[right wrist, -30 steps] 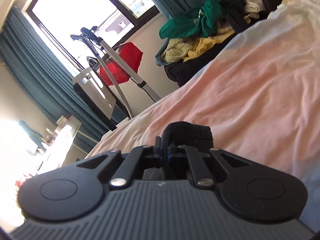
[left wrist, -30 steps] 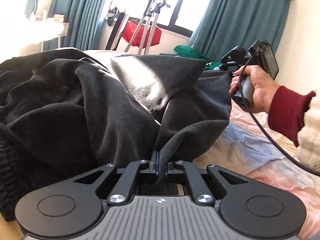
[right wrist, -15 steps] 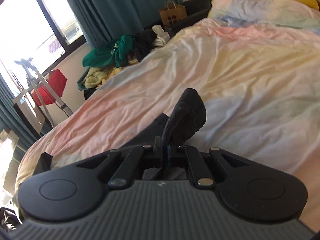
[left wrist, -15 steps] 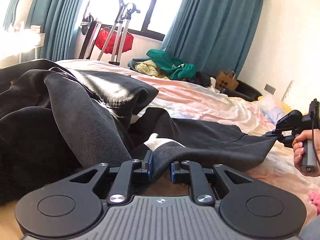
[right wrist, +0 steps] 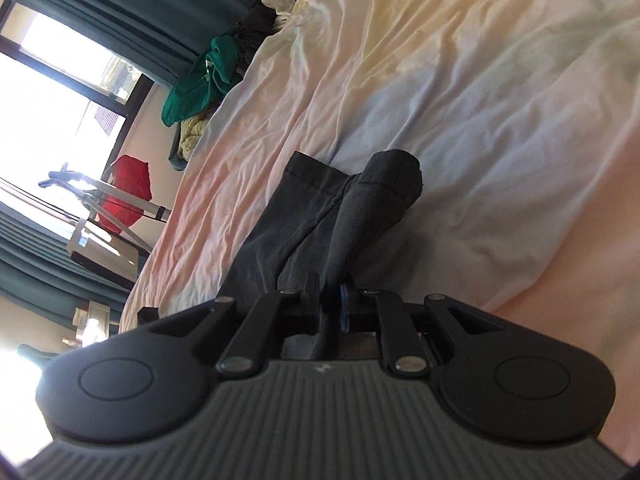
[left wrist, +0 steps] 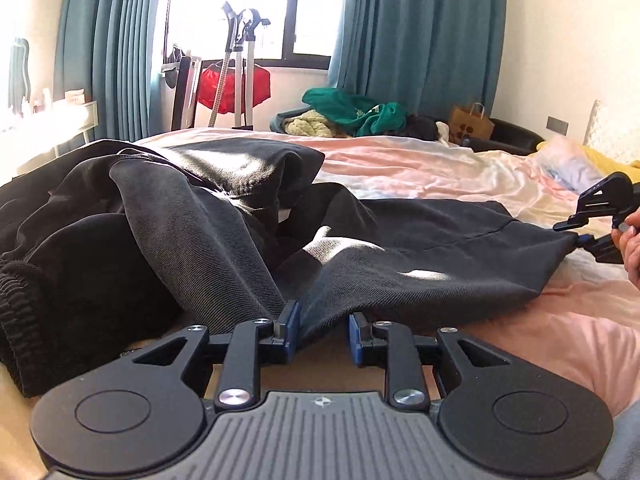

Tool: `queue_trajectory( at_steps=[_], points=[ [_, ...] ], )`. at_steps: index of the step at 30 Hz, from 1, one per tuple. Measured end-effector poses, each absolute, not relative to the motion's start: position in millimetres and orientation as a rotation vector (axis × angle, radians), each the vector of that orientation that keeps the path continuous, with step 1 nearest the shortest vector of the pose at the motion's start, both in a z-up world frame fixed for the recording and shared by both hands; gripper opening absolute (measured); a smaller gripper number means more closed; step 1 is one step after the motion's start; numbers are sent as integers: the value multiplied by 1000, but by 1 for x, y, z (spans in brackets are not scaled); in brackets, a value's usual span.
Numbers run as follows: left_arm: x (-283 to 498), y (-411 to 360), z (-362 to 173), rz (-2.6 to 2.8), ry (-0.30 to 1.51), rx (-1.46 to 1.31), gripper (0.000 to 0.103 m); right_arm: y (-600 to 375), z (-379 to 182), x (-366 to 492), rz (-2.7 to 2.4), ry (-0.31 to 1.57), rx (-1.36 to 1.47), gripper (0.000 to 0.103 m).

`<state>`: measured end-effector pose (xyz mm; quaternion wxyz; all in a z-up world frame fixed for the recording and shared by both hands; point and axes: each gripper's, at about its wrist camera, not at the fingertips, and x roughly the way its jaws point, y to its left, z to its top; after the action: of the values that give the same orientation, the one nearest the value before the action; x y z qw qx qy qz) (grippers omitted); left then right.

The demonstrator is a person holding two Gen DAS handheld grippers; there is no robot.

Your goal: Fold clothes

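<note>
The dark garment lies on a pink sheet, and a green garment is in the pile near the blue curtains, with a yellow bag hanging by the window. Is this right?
One detail is wrong: the bag by the window is red, not yellow, as the left wrist view shows. The dark garment does lie on the pink sheet, and the green garment is in the pile near the blue curtains.

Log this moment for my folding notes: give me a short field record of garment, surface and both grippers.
garment: dark trousers, one leg stretched flat, the rest bunched
surface: pink bed sheet
left gripper: jaws opening, cloth between them, pads apart
right gripper: jaws opening, trouser-leg end between them
background: green clothes pile
</note>
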<state>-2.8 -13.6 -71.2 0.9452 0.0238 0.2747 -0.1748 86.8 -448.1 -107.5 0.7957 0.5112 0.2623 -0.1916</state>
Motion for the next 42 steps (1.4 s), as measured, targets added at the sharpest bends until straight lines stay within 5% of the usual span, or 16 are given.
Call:
queue_trajectory(
  at_steps=[2,4,9,12,14,18,28,36,42],
  points=[
    [-3,-13,-72,-352,559,45,27,-448,-118,86,-419,548,1158,43],
    [-3,-16,-76,-343,561,50,30,-447,-133,88,-395,531,1257,50],
    [-6,-25,-82,-325,553,122,33,-437,-148,105,-382,543,1290,50],
    [-5,-24,-83,-320,556,116,33,-433,-143,110,-410,516,1218,41],
    [-6,-26,-83,-325,553,126,34,-433,-138,109,-427,472,1202,20],
    [-10,-34,-85,-350,536,170,44,-440,-133,106,-394,406,1258,9],
    [-12,-33,-86,-409,535,182,45,-445,-113,109,-405,361,1155,7],
    [-19,-32,-77,-525,513,108,46,-476,-91,83,-428,103,1162,7],
    [-16,-34,-75,-556,537,83,55,-510,-122,87,-509,264,1209,7]
  ],
)
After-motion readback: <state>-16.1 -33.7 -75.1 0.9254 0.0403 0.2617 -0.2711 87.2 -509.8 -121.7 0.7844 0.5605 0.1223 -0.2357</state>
